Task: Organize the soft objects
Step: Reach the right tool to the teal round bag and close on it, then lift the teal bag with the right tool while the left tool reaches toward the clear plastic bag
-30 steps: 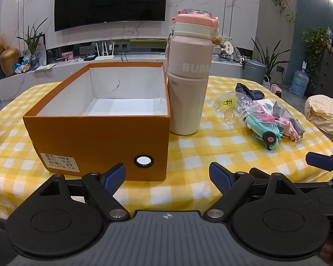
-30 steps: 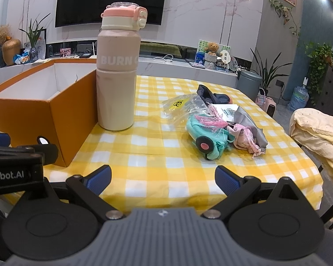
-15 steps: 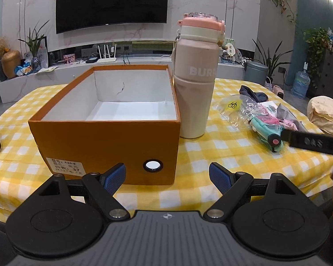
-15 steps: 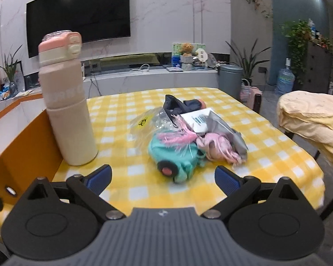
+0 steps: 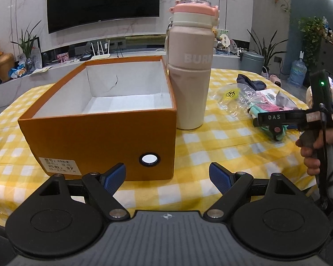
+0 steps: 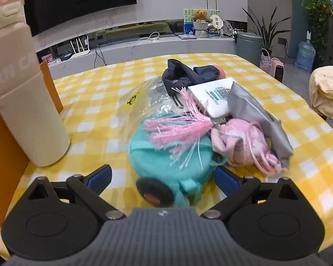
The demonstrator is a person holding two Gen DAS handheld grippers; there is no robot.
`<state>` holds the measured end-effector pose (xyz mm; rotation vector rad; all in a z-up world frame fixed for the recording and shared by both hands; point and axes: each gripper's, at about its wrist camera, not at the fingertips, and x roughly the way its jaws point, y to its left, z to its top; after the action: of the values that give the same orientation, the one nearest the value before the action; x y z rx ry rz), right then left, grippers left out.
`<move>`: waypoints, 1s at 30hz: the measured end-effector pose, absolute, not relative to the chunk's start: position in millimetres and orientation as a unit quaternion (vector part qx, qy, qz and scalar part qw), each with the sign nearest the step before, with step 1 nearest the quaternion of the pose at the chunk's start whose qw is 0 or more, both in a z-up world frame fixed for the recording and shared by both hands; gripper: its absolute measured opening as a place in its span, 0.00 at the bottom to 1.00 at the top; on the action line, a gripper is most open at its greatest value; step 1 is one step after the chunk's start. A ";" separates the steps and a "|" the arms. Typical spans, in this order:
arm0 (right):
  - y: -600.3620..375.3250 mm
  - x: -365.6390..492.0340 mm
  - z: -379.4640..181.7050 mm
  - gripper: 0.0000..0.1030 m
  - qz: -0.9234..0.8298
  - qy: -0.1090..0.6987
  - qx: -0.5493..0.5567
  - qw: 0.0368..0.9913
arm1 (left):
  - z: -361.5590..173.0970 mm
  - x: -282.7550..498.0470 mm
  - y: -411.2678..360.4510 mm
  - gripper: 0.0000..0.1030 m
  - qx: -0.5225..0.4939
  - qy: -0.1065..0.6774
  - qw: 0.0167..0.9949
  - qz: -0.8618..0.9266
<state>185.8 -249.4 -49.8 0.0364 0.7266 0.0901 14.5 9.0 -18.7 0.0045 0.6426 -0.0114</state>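
A heap of soft things lies on the yellow checked tablecloth: a teal knitted pouch (image 6: pixel 166 161) with a pink tassel (image 6: pixel 177 128), a pink drawstring bag (image 6: pixel 244 141), a grey cloth (image 6: pixel 255 108), a dark navy garment (image 6: pixel 188 73) and a clear plastic bag (image 6: pixel 142 102). My right gripper (image 6: pixel 163 178) is open, its blue pads on either side of the teal pouch's near end. My left gripper (image 5: pixel 166 177) is open in front of the empty orange box (image 5: pixel 104 133). From the left wrist, the right gripper (image 5: pixel 275 119) hangs over the heap (image 5: pixel 255 106).
A tall beige bottle (image 5: pixel 191 71) with a pink lid stands right of the box, between it and the heap. A white card (image 6: pixel 213 97) lies among the soft things. A hand (image 5: pixel 315 150) holds the right tool at the table's right edge.
The right gripper has moved forward and to the right, up to the heap, and now straddles the teal pouch. The left gripper has risen slightly and stays open before the box.
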 end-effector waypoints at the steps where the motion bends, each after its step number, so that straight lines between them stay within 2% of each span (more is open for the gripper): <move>1: -249.1 188.9 -50.4 0.95 0.043 0.355 0.018 0.934 | -19.3 14.9 10.0 0.96 0.002 0.317 0.948 -0.005; 5: -254.6 201.3 -54.3 0.95 0.046 0.358 0.043 0.932 | -21.2 15.5 10.1 0.96 0.003 0.319 0.948 -0.006; 6: -256.9 202.7 -55.0 0.93 0.045 0.360 0.047 0.931 | -21.9 15.3 9.2 0.96 0.006 0.318 0.948 -0.006; 7: -258.2 205.2 -56.1 0.86 0.040 0.362 0.049 0.930 | -22.3 15.0 8.1 0.96 0.009 0.318 0.948 -0.006; 11: -260.7 204.6 -56.2 0.82 0.038 0.367 0.051 0.928 | -24.6 13.6 4.1 0.96 0.019 0.318 0.948 -0.008; 12: -260.2 203.1 -55.3 0.78 0.041 0.369 0.046 0.927 | -25.1 12.9 3.1 0.96 0.022 0.317 0.948 -0.008; 16: -259.3 191.3 -49.2 0.77 0.062 0.391 0.015 0.918 | -25.7 11.6 0.3 0.96 0.031 0.316 0.948 -0.007; 20: -261.1 169.8 -43.0 0.78 0.088 0.420 0.002 0.903 | -23.0 8.8 1.2 0.96 0.029 0.314 0.949 -0.005; 24: -258.5 163.5 -44.8 0.94 0.075 0.408 -0.012 0.910 | -21.8 7.0 2.4 0.96 0.021 0.314 0.949 -0.009; 30: -247.4 176.6 -53.4 0.95 0.091 0.391 -0.032 0.915 | -20.6 4.9 0.5 0.96 0.026 0.311 0.950 -0.017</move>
<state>176.6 -247.5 -53.4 -0.0666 0.8051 0.1878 4.9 0.5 -20.6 0.0525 0.6331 -0.0341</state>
